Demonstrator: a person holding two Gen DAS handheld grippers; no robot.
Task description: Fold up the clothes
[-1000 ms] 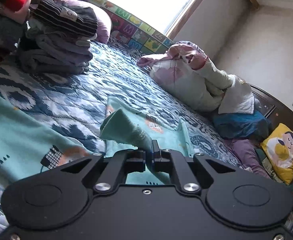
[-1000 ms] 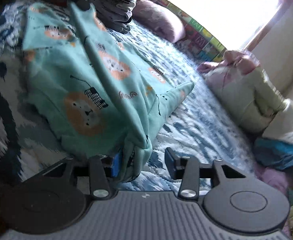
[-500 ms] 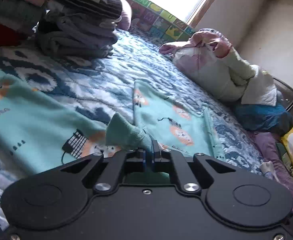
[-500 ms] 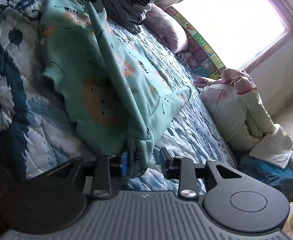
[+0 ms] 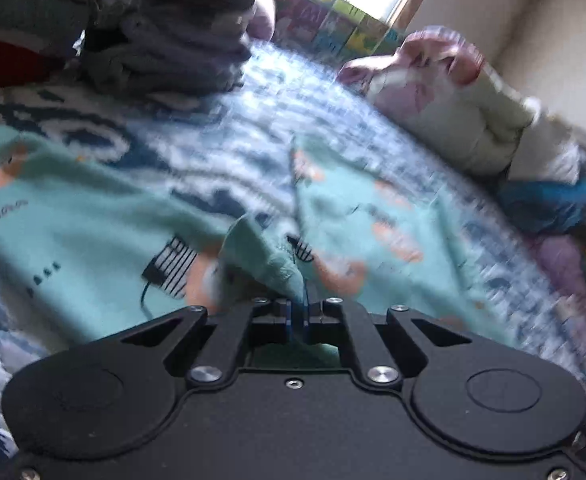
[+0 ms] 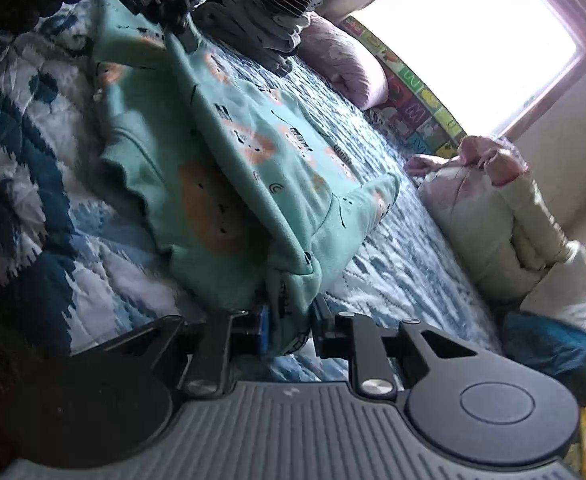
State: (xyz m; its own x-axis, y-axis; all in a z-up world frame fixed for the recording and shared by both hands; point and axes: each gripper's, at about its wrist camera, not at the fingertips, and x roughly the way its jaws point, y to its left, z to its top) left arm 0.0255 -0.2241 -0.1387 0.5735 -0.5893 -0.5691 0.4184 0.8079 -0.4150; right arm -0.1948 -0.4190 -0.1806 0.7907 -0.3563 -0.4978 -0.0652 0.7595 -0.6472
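Blue and white quilted bedding [image 5: 261, 128] covers a big bed, and bright light pours in through a window [image 6: 473, 40] at 1 o'clock in the right wrist view. On the quilt lies a soft mint-green top with orange lion pictures [image 6: 229, 148]. It is spread across the middle of the bed, and a long ridge of it is lifted up between the two grippers.

The left gripper [image 5: 299, 314] has its jaws pressed almost fully together on a thin pinch of the mint cloth [image 5: 265, 256]. This view is blurry, so the prints on the top are hard to read. At 11 o'clock sits a stack of folded grey clothes [image 5: 173, 40], cut off by the top edge. A red and green thing beside it at 10 o'clock is too cut off to name.

The right gripper [image 6: 289, 328] has its jaws a small way apart, with a thick bunched corner of the top filling the gap. I cannot tell how hard they squeeze it. At 11 o'clock in this view, the far end of the ridge goes up to a dark shape, the left gripper [image 6: 181, 28], mostly hidden in shadow.

A puffy white and pink coat [image 6: 501, 208] is heaped at 3 o'clock, with something blue [image 6: 553, 344] half hidden under it. A pale purple pillow [image 6: 345, 64] rests at 12 o'clock against a colourful letter mat [image 6: 413, 108].
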